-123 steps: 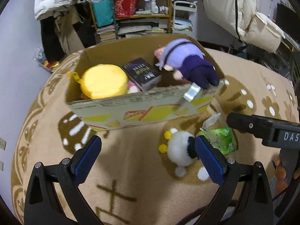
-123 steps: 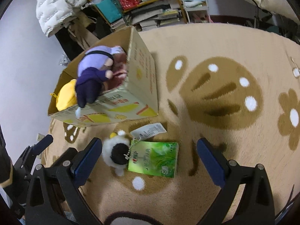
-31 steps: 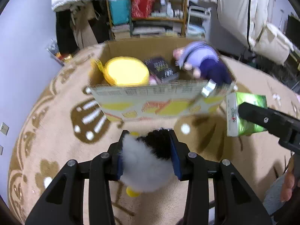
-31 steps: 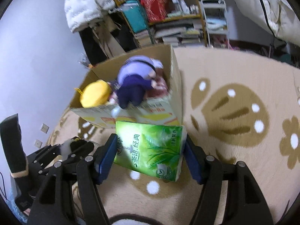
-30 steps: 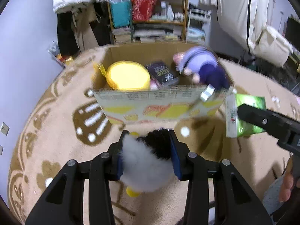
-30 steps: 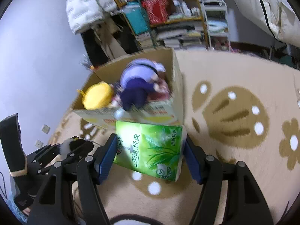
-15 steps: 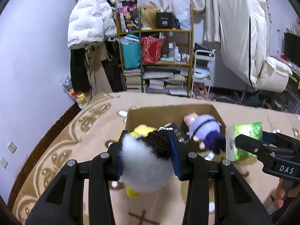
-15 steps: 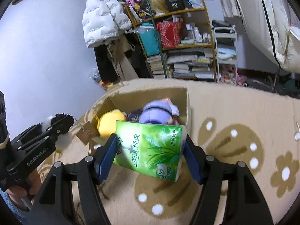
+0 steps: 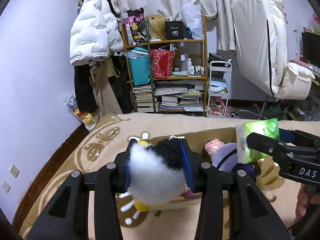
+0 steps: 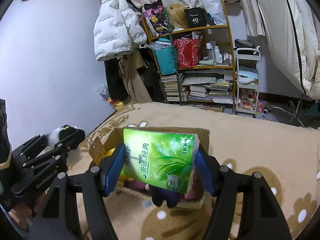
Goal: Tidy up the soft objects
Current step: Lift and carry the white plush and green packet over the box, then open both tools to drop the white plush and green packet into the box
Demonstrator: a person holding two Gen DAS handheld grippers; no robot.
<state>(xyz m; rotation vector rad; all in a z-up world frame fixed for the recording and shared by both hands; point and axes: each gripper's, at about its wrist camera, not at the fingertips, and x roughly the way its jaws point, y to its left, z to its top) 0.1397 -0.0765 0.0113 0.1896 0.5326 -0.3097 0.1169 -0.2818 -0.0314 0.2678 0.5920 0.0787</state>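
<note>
My left gripper (image 9: 158, 166) is shut on a fluffy white and black plush toy (image 9: 156, 176) with yellow feet, held above the near wall of the cardboard box (image 9: 212, 136). My right gripper (image 10: 160, 168) is shut on a green tissue pack (image 10: 160, 160), held above the same box (image 10: 204, 132). The pack also shows at the right of the left wrist view (image 9: 256, 140). A purple plush doll (image 9: 226, 156) lies in the box. The left gripper with the fluffy toy (image 10: 60, 132) shows at the left of the right wrist view.
The box stands on a beige patterned carpet (image 9: 112, 140). A wooden shelf (image 9: 166, 76) full of books and bags, a white trolley (image 9: 219, 88) and hanging coats (image 9: 94, 36) stand against the far wall. A yellow plush (image 10: 112, 152) peeks from the box.
Both grippers have risen and moved forward with their loads, from low over the carpet in front of the box to above the box. Both stay shut.
</note>
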